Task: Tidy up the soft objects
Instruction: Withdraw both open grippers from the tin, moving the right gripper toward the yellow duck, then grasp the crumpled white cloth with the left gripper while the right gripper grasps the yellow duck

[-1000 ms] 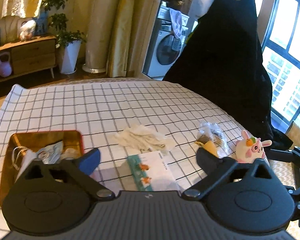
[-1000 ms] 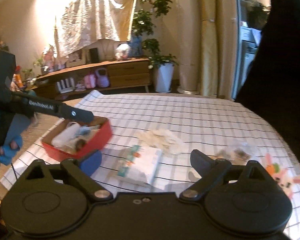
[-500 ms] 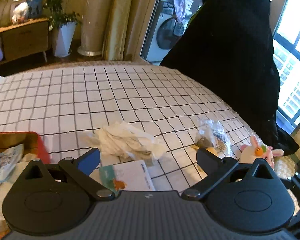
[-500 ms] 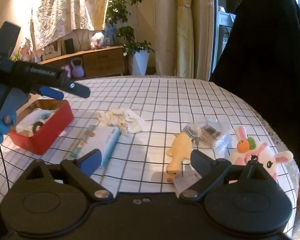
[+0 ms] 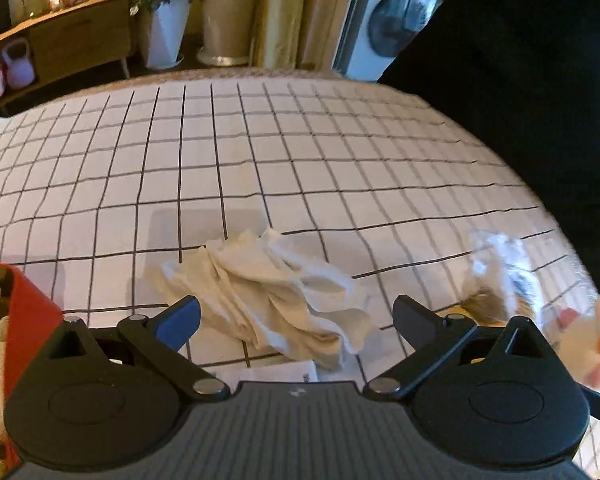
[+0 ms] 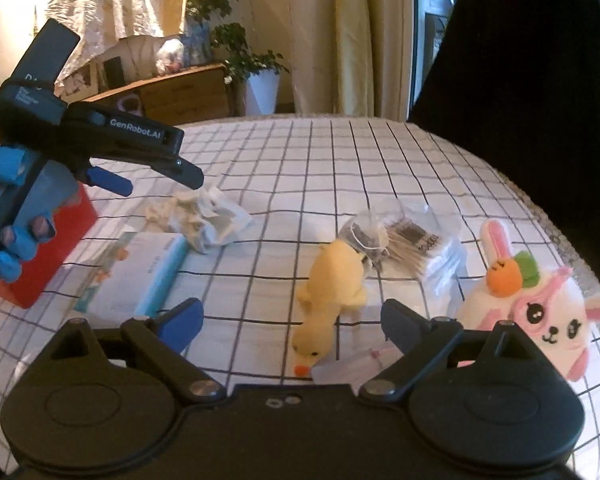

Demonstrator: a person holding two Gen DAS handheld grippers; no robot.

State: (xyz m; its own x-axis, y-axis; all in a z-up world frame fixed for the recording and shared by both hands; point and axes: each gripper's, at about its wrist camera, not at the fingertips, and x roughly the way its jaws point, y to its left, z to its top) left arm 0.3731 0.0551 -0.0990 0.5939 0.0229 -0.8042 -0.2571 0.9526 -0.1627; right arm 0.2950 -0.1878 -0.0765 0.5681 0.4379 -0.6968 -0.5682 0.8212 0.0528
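The crumpled cream cloth (image 5: 272, 296) lies on the checked tablecloth (image 5: 260, 152), directly ahead of the left gripper (image 5: 296, 316) and between its fingertips. It is judged light, limp and compressible; it will sag and unfold when lifted, so grip the thick bunched centre, not a loose edge. The left gripper's jaws stand wide and hold nothing. The red box (image 5: 28, 320) sits just left of the cloth, already containing items.

The yellow plush duck (image 6: 332, 300) lies in front of the right gripper (image 6: 288, 320), whose jaws are likewise wide and empty. Judged soft and springy; take it across the body. Beside it lie a clear plastic bag (image 6: 412, 240), a pink-and-white plush bunny (image 6: 540, 316) and a tissue pack (image 6: 140, 276).
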